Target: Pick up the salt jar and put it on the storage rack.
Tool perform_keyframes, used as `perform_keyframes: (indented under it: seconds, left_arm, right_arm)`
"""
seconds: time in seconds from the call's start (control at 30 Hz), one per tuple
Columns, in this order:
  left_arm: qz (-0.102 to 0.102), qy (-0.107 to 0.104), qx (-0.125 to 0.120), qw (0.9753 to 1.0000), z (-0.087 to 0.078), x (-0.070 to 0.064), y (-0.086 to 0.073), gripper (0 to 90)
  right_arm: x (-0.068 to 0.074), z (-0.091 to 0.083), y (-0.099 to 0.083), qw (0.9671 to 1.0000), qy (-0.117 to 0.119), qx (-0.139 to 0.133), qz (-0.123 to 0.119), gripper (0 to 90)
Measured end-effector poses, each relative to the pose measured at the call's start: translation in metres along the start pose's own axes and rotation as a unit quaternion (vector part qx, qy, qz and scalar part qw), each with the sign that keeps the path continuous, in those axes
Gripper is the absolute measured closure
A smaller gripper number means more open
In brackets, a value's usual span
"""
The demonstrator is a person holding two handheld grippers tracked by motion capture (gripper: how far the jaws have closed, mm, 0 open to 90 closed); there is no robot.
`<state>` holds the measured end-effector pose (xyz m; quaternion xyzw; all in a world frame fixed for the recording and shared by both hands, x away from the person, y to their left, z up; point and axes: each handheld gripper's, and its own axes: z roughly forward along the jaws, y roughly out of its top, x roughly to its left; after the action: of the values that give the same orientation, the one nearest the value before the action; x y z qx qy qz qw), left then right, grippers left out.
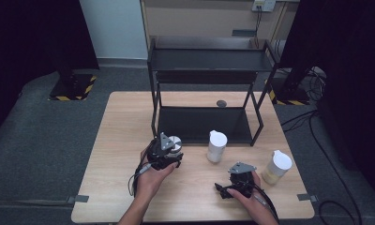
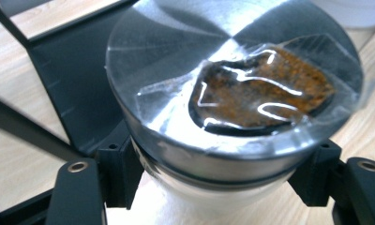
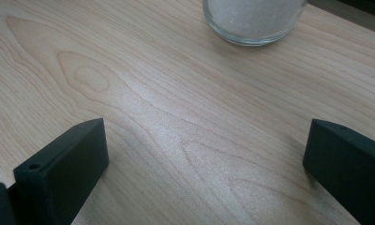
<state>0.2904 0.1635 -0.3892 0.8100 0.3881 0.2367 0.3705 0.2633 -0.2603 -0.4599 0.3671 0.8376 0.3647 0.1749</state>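
A pale wooden surface (image 1: pixel 129 140) stands on grey carpet (image 1: pixel 40 136) in a dim room, a black shelf rack (image 1: pixel 209 70) at its far edge. The left tongs (image 1: pixel 164 154) are clamped round a metal-lidded jar (image 2: pixel 232 93) just in front of the rack. The right tongs (image 1: pixel 235 185) rest spread apart near the front edge, between two white-lidded jars (image 1: pixel 217 146) (image 1: pixel 276 167)

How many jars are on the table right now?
3. A metal-lidded jar sits between the left gripper jaws by the rack; a white-lidded jar stands mid-table; another white-lidded jar stands far right.
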Motion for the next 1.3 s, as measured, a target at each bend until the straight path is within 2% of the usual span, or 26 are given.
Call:
perform_keyframes:
  seconds: [0.27,0.53,0.87,1.0,1.23,1.3]
  left_arm:
    - [0.004,0.005,-0.001,1.0,0.013,0.001,0.015,30.0]
    - [-0.004,0.004,-0.004,1.0,0.027,0.007,0.027,30.0]
    - [-0.013,0.005,-0.006,0.9999,0.04,0.013,0.034,30.0]
    - [-0.025,0.001,-0.007,0.9997,0.046,0.017,0.036,30.1]
    - [-0.02,0.009,-0.004,0.9998,0.057,0.016,0.043,30.1]
    - [-0.025,0.005,-0.006,0.9997,0.06,0.018,0.044,30.1]
  right_arm:
    - [0.0,0.0,0.0,1.0,0.0,0.0,0.0,1.0]
    - [0.0,0.0,0.0,1.0,0.0,0.0,0.0,1.0]
    - [0.0,0.0,0.0,1.0,0.0,0.0,0.001,1.0]
    - [0.0,0.0,0.0,1.0,0.0,0.0,0.0,1.0]
    - [0.0,0.0,0.0,1.0,0.001,0.0,0.0,0.9]
    - [-0.001,0.0,0.0,1.0,0.002,0.0,-0.001,0.9]
